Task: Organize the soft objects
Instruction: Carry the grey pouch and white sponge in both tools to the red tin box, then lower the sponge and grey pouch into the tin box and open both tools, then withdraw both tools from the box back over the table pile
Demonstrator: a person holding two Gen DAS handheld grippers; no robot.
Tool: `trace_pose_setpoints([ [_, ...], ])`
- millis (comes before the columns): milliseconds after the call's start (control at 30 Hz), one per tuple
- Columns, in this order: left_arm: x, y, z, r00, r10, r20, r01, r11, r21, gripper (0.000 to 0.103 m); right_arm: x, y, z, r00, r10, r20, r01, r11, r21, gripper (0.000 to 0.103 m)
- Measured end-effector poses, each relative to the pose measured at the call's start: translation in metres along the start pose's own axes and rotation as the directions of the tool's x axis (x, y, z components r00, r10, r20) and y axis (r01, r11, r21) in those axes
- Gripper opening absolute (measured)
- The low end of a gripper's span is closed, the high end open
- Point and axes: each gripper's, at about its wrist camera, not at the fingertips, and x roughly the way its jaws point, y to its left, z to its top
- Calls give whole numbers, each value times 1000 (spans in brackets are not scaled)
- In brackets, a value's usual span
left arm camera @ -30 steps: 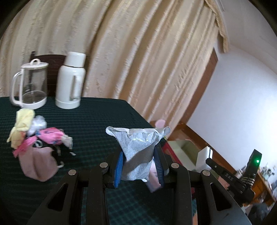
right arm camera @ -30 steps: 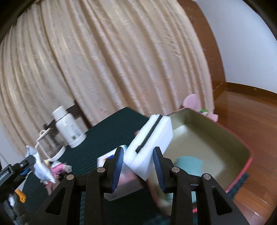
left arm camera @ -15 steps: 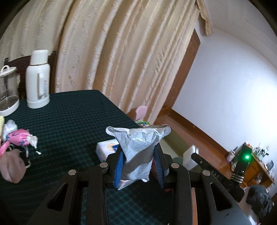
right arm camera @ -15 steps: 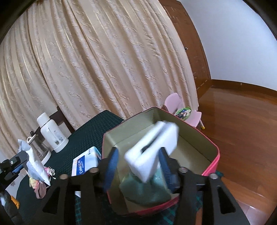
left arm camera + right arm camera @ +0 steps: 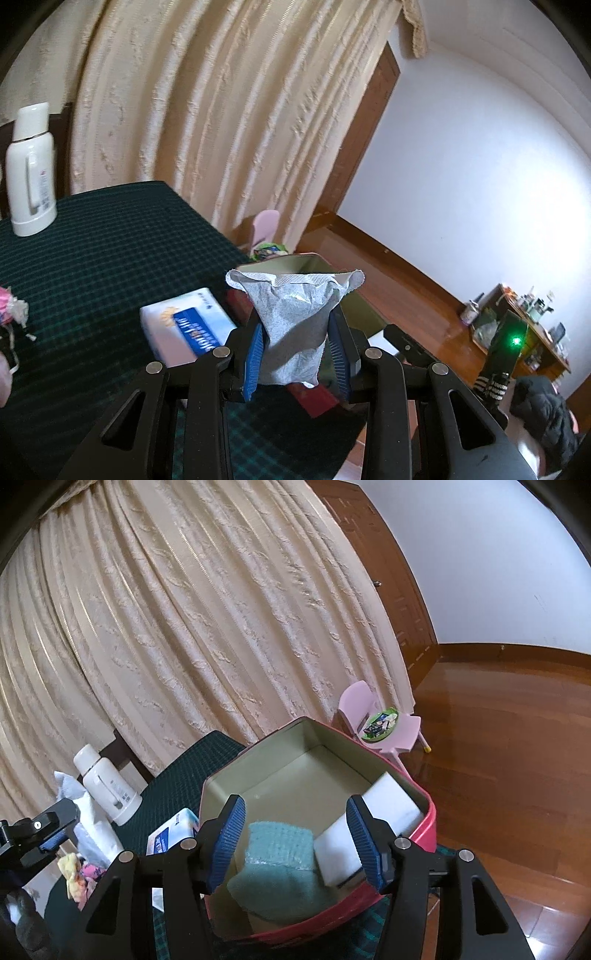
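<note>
Right wrist view only: red box (image 5: 424, 823) interior below the opening, empty right tongs (image 5: 295, 840), with white foam block (image 5: 373, 812) and teal cloth (image 5: 277, 853) inside. Left tongs (image 5: 295, 354) clamped on grey pouch (image 5: 295, 325), which hides most of the box; tissue pack (image 5: 184, 328) left on desk (image 5: 92, 258), partly covered.

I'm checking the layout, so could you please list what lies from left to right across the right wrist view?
White thermos → blue-and-white tissue pack → teal cloth → white sponge block → pink chair.
</note>
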Motion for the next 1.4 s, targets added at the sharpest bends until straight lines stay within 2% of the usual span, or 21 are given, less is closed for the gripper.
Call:
trace_pose_setpoints([
  [67, 6, -5, 1, 1000, -16, -7, 16, 1000, 9, 34, -2, -2, 1, 1000, -2, 12, 2, 1000, 11, 65],
  [567, 60, -43, -1, 989, -120, -88, 127, 989, 72, 35, -8, -9, 1, 999, -5, 39, 4, 999, 38, 65],
  [633, 69, -47, -3, 985, -141, -96, 148, 986, 80, 52, -9, -10, 1, 999, -4, 39, 3, 999, 40, 65],
  [667, 73, -47, -3, 984, -145, -101, 154, 985, 79, 66, -8, -9, 1, 999, -5, 39, 3, 999, 41, 65],
  [700, 76, -46, -3, 984, -146, -103, 154, 985, 74, 69, -8, -9, 1, 999, -5, 39, 4, 999, 40, 65],
  [1000, 76, -31, -6, 990, -116, -85, 119, 993, 21, 69, -7, -11, 0, 999, -11, 36, 9, 999, 51, 65],
  [1400, 66, -20, -12, 995, -61, -73, 63, 998, 27, 69, -8, -8, 0, 1000, 5, 30, -6, 999, 34, 65],
])
